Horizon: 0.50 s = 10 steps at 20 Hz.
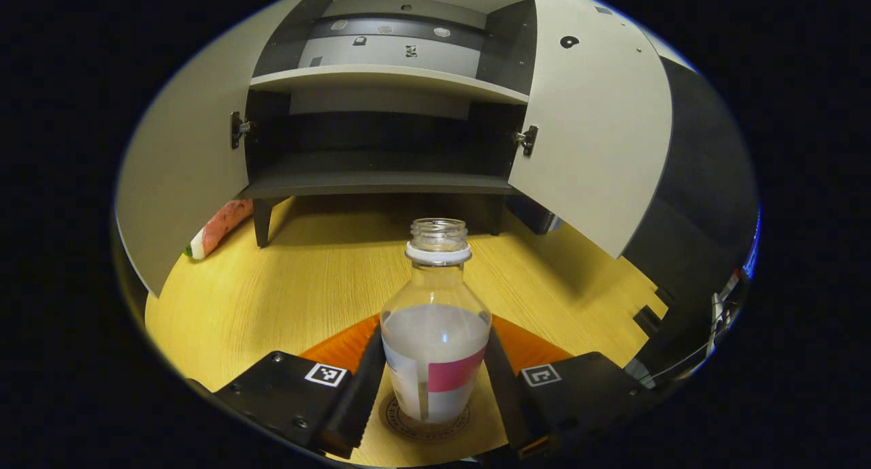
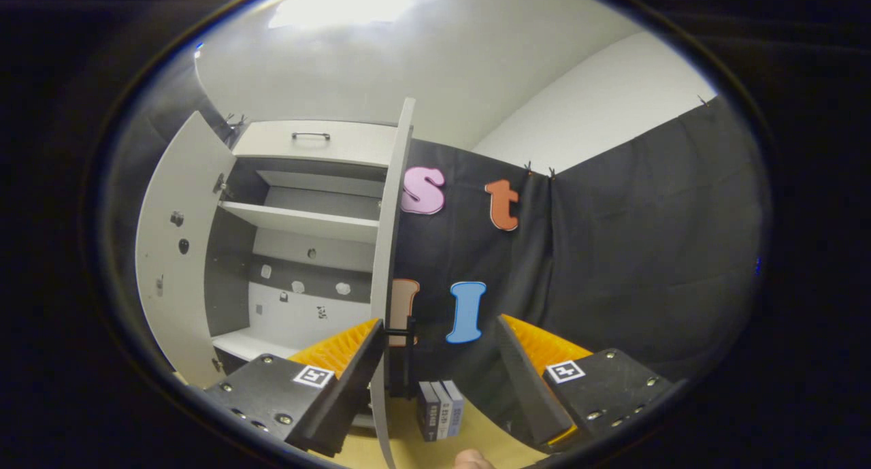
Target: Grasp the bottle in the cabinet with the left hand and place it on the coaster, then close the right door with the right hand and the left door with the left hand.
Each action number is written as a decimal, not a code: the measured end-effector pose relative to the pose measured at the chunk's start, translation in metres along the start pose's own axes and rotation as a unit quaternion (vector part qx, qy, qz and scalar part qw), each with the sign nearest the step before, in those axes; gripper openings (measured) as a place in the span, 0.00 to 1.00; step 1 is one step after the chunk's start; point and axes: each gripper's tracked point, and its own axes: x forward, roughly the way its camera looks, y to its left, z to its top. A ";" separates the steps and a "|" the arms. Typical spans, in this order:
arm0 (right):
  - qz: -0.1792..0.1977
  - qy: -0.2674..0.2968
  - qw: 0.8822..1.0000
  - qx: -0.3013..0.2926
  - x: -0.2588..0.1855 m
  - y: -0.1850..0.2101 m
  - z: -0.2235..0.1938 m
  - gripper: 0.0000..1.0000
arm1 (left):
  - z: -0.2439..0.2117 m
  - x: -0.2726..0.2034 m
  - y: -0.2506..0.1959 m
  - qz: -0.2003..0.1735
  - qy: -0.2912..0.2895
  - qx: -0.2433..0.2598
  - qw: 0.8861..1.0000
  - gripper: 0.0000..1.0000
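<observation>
While both doors stand wide, the cabinet [image 1: 381, 183] rests on the yellow wooden tabletop [image 1: 313, 278] with its shelves bare; the left door [image 1: 184, 163] and right door [image 1: 599, 122] swing outward. In the right gripper view, the right door's edge [image 2: 393, 251] runs upright just ahead of the right tongs [image 2: 435, 380], which are spread and hold nothing. The bottle [image 1: 435, 319], uncapped and upright, stands on the round coaster [image 1: 425, 425] between the left tongs [image 1: 432, 387], whose fingers [image 1: 360, 387] flank it closely; whether they press it, I cannot tell.
</observation>
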 end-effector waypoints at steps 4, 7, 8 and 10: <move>0.011 0.001 1.000 -0.001 0.005 0.009 -0.003 0.98 | -0.023 -0.014 0.000 0.005 0.023 -0.009 1.000 0.79; 0.017 0.006 1.000 -0.001 0.006 0.015 -0.007 0.98 | -0.028 -0.018 -0.001 0.004 0.028 0.000 1.000 0.79; 0.020 0.008 1.000 0.000 0.006 0.016 -0.009 0.98 | -0.029 -0.018 -0.001 0.003 0.029 0.001 1.000 0.79; 0.024 0.012 1.000 0.000 0.006 0.018 -0.011 0.98 | -0.029 -0.019 0.000 0.004 0.026 -0.003 1.000 0.79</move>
